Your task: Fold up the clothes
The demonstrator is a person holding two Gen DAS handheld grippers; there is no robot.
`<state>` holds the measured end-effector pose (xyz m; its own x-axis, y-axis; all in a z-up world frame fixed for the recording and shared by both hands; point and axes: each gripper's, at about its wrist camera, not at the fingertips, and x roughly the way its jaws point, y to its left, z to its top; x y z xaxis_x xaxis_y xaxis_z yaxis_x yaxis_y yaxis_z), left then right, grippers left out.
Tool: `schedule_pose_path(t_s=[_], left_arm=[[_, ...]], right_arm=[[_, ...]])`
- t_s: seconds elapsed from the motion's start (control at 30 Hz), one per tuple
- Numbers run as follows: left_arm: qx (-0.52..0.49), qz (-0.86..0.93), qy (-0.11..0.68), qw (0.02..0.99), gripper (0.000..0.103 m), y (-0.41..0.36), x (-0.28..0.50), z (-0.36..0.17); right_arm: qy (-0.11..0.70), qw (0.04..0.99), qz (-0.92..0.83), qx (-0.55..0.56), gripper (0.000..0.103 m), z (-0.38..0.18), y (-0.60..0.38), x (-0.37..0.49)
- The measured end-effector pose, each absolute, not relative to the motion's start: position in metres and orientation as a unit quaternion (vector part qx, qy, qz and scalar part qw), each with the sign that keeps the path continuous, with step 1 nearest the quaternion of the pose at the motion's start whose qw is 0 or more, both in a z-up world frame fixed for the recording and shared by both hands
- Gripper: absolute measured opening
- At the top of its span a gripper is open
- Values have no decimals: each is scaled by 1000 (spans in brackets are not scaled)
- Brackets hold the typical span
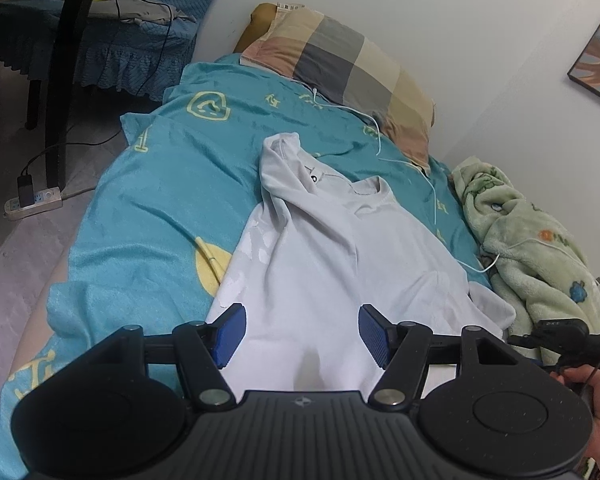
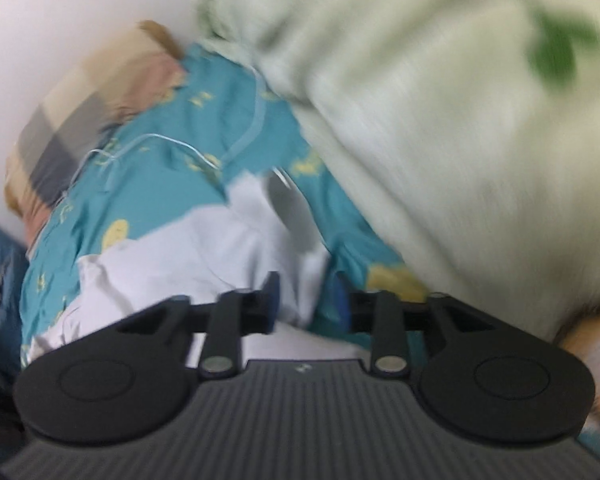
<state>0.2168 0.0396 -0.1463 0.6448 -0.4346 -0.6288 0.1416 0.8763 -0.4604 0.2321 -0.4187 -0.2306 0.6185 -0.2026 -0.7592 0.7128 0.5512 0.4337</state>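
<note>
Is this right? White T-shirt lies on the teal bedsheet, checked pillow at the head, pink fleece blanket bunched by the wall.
Not quite. The fleece blanket is pale green, not pink, as the left wrist view shows. The rest holds: white T-shirt on the teal bedsheet, checked pillow at the head.

Bed [image 1: 148,208] under teal sheet; white shirt [image 1: 332,256], pillow [image 1: 352,64], green blanket [image 1: 540,248]

- My left camera looks down along the bed [image 1: 148,208] toward the pillow [image 1: 352,64], shirt [image 1: 332,248] near.
- My right camera, blurred, sits close over the shirt's edge; both share shirt, pillow, blanket [image 2: 440,120].
</note>
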Motion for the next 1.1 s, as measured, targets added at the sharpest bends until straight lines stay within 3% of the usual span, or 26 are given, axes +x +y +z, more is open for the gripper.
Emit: schedule_pose_path(t_s=[0.3, 0.37, 0.4, 0.8, 0.97, 1.1], left_arm=[[-187, -156, 402, 882, 65, 38, 223, -157], [-187, -155, 405, 882, 65, 37, 225, -159], [-186, -155, 406, 881, 65, 37, 226, -160], [-201, -159, 381, 888, 65, 46, 219, -142], [-212, -157, 368, 892, 65, 55, 218, -135], [-231, -144, 356, 894, 65, 73, 219, -131]], right_arm=[[306, 801, -296, 420, 35, -274, -430, 250], [298, 810, -293, 411, 20, -277, -431, 252], [292, 816, -290, 407, 6, -277, -430, 252], [139, 923, -200, 298, 5, -156, -383, 231], [133, 973, -96, 160, 5, -126, -304, 255], [179, 980, 27, 86, 5, -143, -222, 293]])
